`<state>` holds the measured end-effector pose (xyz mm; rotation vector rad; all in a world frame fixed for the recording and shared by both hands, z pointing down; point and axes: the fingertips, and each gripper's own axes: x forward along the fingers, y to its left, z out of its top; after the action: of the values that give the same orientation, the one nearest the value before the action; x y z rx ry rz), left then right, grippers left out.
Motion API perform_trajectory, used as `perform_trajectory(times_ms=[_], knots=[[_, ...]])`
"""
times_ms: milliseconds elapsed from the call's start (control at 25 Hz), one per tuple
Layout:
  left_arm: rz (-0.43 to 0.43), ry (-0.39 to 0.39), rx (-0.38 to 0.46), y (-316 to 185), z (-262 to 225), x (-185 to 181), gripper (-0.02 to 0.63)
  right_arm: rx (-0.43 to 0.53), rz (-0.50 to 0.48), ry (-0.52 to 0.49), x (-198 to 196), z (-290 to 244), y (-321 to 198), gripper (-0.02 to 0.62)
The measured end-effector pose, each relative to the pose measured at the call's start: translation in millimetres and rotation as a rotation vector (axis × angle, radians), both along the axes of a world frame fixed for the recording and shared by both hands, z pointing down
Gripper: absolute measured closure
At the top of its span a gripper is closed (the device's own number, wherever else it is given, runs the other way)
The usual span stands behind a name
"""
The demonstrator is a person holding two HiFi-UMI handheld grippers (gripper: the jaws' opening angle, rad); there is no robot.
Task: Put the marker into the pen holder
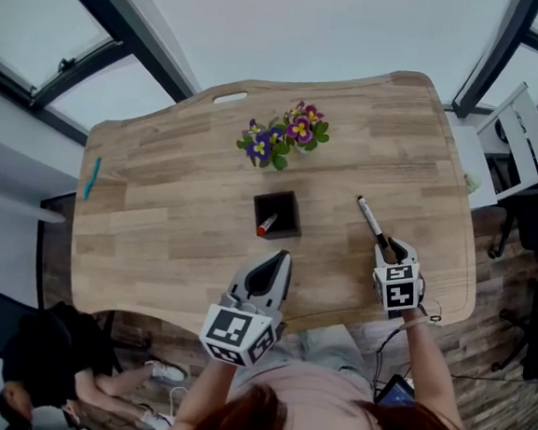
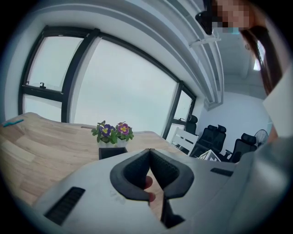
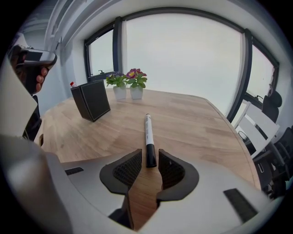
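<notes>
A black-and-white marker (image 1: 372, 217) lies flat on the wooden table (image 1: 167, 200), right of the black square pen holder (image 1: 277, 214). A red-capped pen (image 1: 266, 224) stands inside the holder. My right gripper (image 1: 392, 247) is low over the table, open, and the marker's (image 3: 148, 135) black end lies between its jaws without the pads pressing on it. In the right gripper view the holder (image 3: 91, 100) stands to the left, beyond the right gripper (image 3: 149, 153). My left gripper (image 1: 282, 257) hovers just in front of the holder, shut and empty. The left gripper (image 2: 149, 150) has its tips touching; the holder (image 2: 112, 152) shows beyond it.
Two small pots of purple and pink flowers (image 1: 282, 138) stand behind the holder. A blue pen (image 1: 92, 177) lies near the table's left edge. Office chairs (image 2: 215, 139) and a white rack (image 1: 524, 138) stand off the table's right side.
</notes>
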<state>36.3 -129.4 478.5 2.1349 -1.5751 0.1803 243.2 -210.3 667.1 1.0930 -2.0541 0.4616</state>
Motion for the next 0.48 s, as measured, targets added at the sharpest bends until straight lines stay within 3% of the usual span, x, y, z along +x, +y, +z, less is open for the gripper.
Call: perform_trajectory(times_ms=[280, 480], knots=[[-0.020, -0.008, -0.003, 5.9, 0.1, -5.0, 0.604, -0.038, -0.010, -0.005, -4.2, 9.3, -1.8, 0.494], [-0.031, -0.014, 0.007, 10.6, -4.2, -11.5, 0.604, -0.030, -0.014, -0.014, -9.0, 8.2, -1.2, 0.532]])
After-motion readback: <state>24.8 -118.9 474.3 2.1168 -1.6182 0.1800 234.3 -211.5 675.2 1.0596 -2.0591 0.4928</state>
